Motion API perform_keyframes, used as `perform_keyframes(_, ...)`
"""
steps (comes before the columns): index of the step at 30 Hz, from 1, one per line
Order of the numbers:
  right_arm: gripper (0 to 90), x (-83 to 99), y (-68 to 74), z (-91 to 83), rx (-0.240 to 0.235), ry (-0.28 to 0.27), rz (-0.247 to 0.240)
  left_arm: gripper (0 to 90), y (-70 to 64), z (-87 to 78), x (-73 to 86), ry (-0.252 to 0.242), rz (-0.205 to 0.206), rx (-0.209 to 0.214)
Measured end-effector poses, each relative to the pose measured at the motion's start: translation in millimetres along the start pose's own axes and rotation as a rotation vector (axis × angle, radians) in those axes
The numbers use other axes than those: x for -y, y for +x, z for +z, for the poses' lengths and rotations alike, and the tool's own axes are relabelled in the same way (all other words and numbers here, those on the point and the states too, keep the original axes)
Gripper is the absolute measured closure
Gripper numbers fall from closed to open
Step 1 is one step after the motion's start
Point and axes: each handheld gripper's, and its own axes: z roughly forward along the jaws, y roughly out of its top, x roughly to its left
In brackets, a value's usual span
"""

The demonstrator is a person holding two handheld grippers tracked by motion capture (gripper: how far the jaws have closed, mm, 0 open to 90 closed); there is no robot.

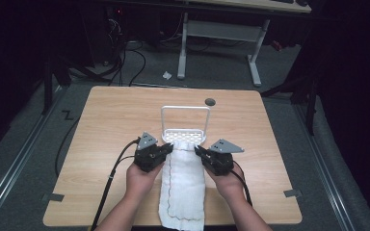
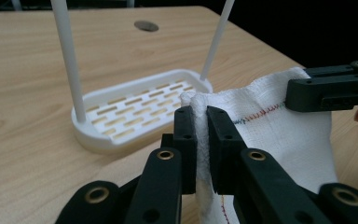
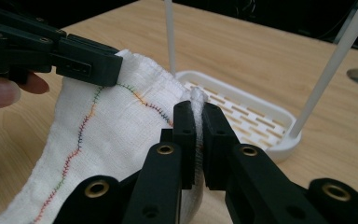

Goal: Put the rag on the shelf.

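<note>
A white cloth (image 1: pixel 184 187) with coloured stitching along its edge lies lengthwise on the wooden table, its far end lifted just in front of a white rack. My left gripper (image 1: pixel 166 150) is shut on the cloth's far left corner (image 2: pixel 200 116). My right gripper (image 1: pixel 198 151) is shut on the far right corner (image 3: pixel 196 112). The cloth (image 2: pixel 279 126) stretches between the two grippers, slightly sagging. The white rack (image 1: pixel 185 126) has a slotted base (image 2: pixel 135 109) and an upright hoop bar (image 3: pixel 328 70), and stands directly beyond the held edge.
A dark round grommet (image 1: pixel 210 101) sits in the table near the far edge. The table's wooden top (image 1: pixel 115 120) lies bare on both sides. Beyond it stand a desk frame (image 1: pixel 219 43) and cables on the floor (image 1: pixel 125 57).
</note>
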Motion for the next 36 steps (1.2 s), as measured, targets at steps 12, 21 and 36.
perform_keyframes(12, 85.9, -44.5, 4.9, -25.8, 0.015, -0.117, -0.034, 83.1, -18.7, -27.4, -47.3, -0.111, 0.084, -0.011)
perform_keyframes(21, 85.9, -79.1, 4.3, -43.9, 0.03, -0.201, -0.052, 83.1, -20.9, -42.7, -77.8, -0.18, 0.113, -0.011)
perform_keyframes(36, 86.0, -114.9, -0.6, -61.9, 0.047, -0.298, -0.063, 83.3, -26.7, -59.1, -120.5, -0.266, 0.183, -0.01)
